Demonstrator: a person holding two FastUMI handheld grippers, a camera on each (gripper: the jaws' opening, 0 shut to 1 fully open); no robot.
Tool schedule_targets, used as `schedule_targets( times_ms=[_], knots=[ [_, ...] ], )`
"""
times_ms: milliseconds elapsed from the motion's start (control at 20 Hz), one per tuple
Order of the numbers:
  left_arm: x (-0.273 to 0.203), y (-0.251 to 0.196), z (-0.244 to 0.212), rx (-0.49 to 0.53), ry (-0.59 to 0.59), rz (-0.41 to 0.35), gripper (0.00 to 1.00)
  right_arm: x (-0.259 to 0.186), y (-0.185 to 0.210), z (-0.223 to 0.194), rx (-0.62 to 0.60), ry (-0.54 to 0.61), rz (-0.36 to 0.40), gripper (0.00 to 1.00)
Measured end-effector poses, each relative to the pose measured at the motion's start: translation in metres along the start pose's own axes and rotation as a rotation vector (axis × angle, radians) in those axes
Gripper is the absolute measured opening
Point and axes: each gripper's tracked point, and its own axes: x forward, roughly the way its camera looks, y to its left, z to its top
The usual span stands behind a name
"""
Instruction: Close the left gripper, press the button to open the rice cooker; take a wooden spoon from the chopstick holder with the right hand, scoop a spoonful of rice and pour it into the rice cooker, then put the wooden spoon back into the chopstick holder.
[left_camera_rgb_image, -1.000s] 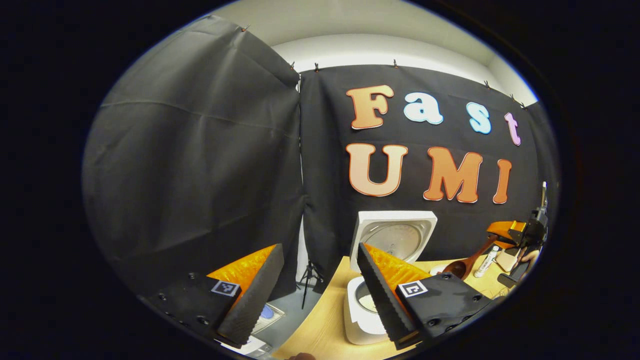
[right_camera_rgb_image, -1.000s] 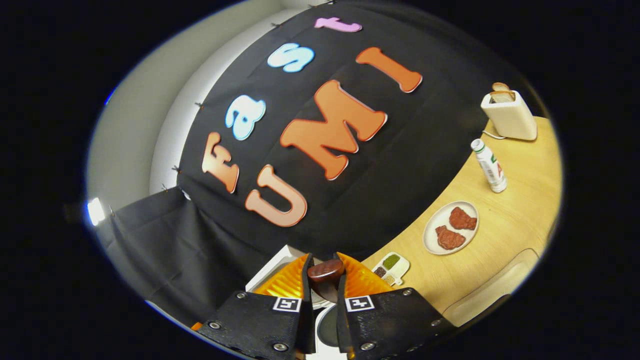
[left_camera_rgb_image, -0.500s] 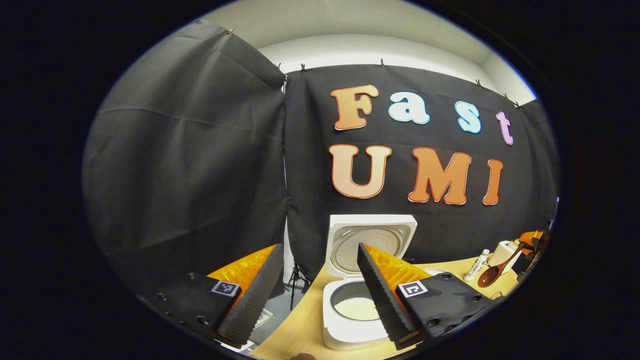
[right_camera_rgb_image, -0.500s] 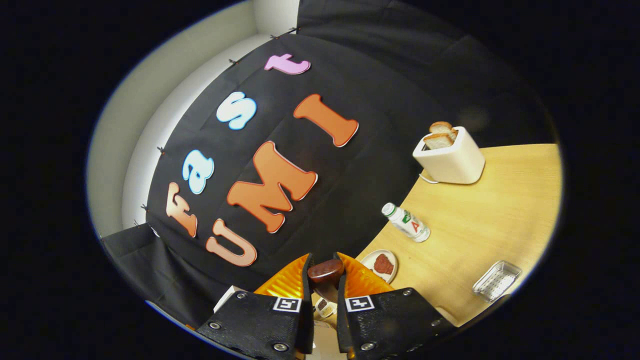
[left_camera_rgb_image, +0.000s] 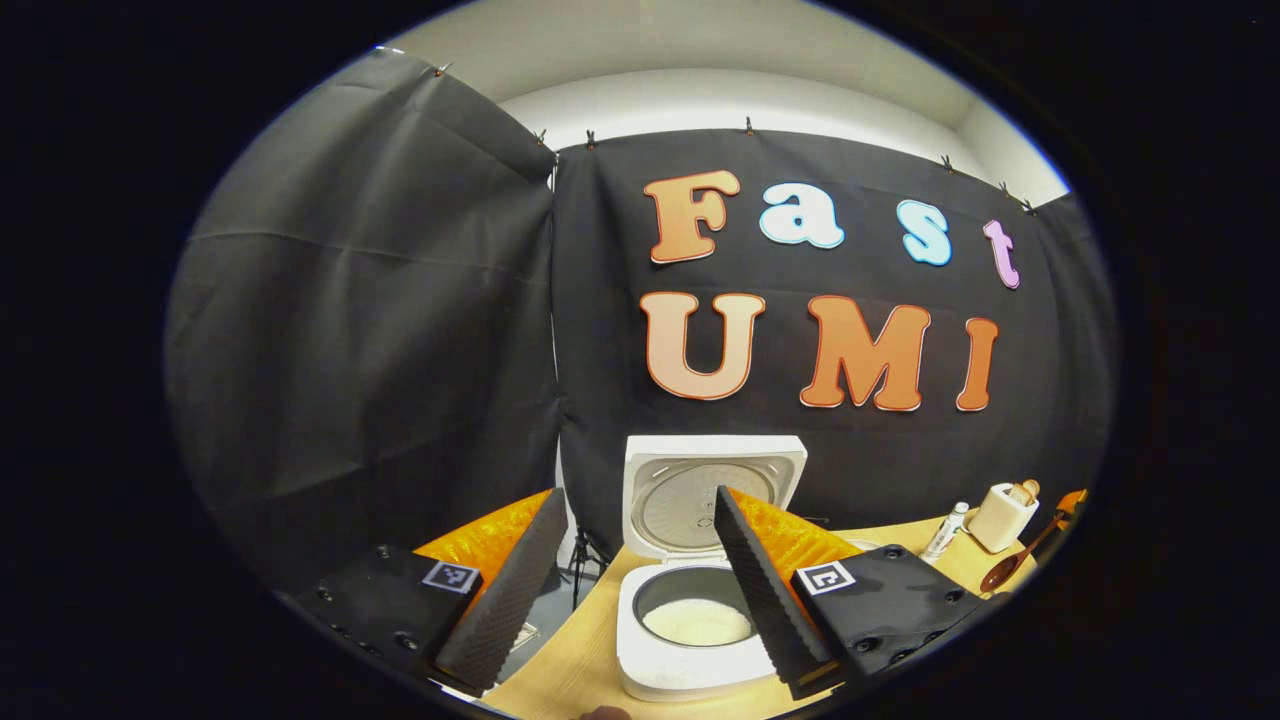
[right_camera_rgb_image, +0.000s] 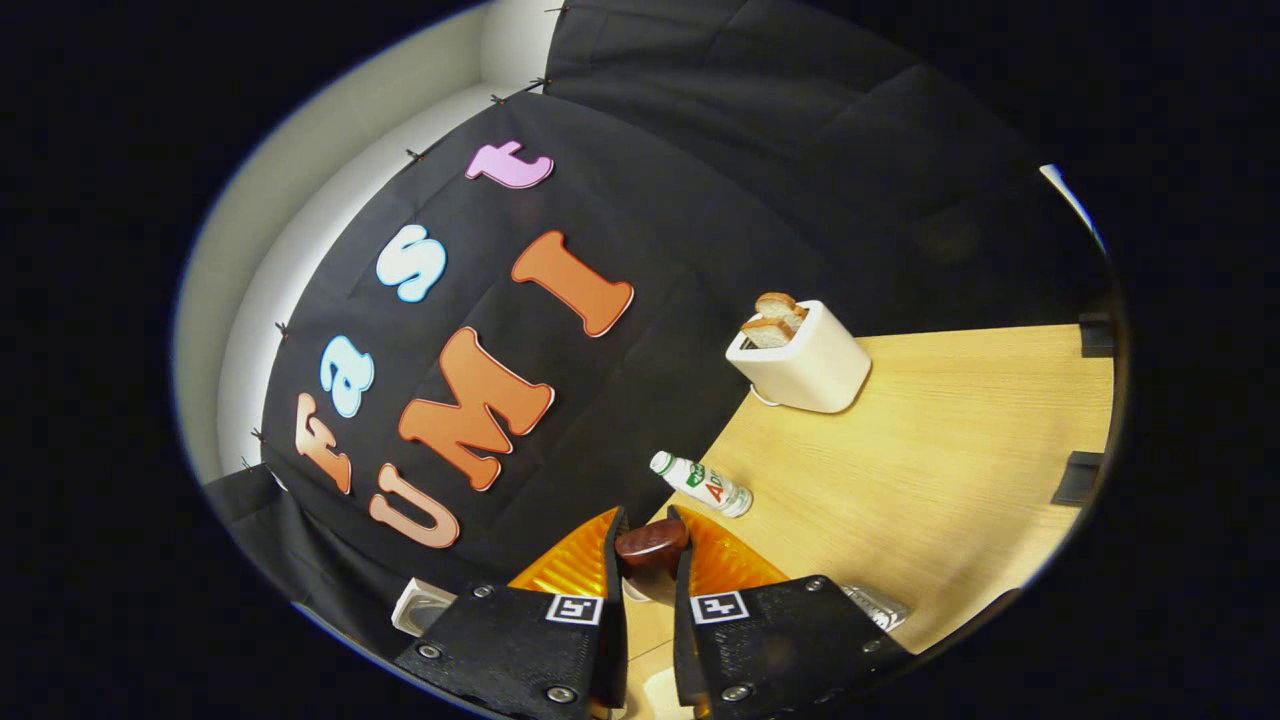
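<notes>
Two fingers of the left gripper (left_camera_rgb_image: 625, 585) stand wide apart at the bottom of the left gripper view, holding nothing. Between them, low in the middle of the frame, sits the white rice cooker (left_camera_rgb_image: 690, 650) on the wooden table (left_camera_rgb_image: 590, 665), its lid (left_camera_rgb_image: 712, 492) raised upright against the black cloth and a layer of rice (left_camera_rgb_image: 697, 622) showing pale in the pot. At the lower right edge of that view a wooden spoon (left_camera_rgb_image: 1012, 562) hangs tilted, bowl down, near a cream toaster (left_camera_rgb_image: 1001, 517) and a small bottle (left_camera_rgb_image: 944, 531) (what holds the spoon there is too small to make out).

In the right gripper view the right gripper (right_camera_rgb_image: 648, 560) is nearly closed at the bottom centre, both fingers pressing on the dark brown end of the spoon's handle. The toaster, with bread in its slots, stands right of centre; the bottle shows just above the fingers, and a corner of the cooker peeks out at lower left.
</notes>
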Motion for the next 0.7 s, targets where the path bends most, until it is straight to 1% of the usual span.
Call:
schedule_targets(
  times_ms=[150, 350, 500, 600, 700],
  knots=[
    [0.001, -0.001, 0.004, -0.005, -0.007, 0.006, 1.00, -0.008, -0.025, -0.003, -0.019, 0.005, -0.039, 0.18],
    [0.006, -0.008, 0.008, -0.004, -0.010, 0.005, 1.00, -0.014, -0.040, -0.012, -0.045, 0.015, -0.059, 0.18],
    [0.004, -0.011, 0.011, 0.045, -0.012, 0.015, 0.99, -0.014, -0.050, -0.025, -0.060, 0.028, -0.066, 0.18],
    [0.003, -0.023, 0.012, 0.046, -0.011, -0.011, 1.00, -0.011, -0.058, -0.032, -0.067, 0.045, -0.072, 0.18],
    [0.003, -0.025, 0.014, 0.047, -0.008, -0.017, 1.00, -0.006, -0.067, -0.042, -0.084, 0.058, -0.084, 0.18]
  ],
)
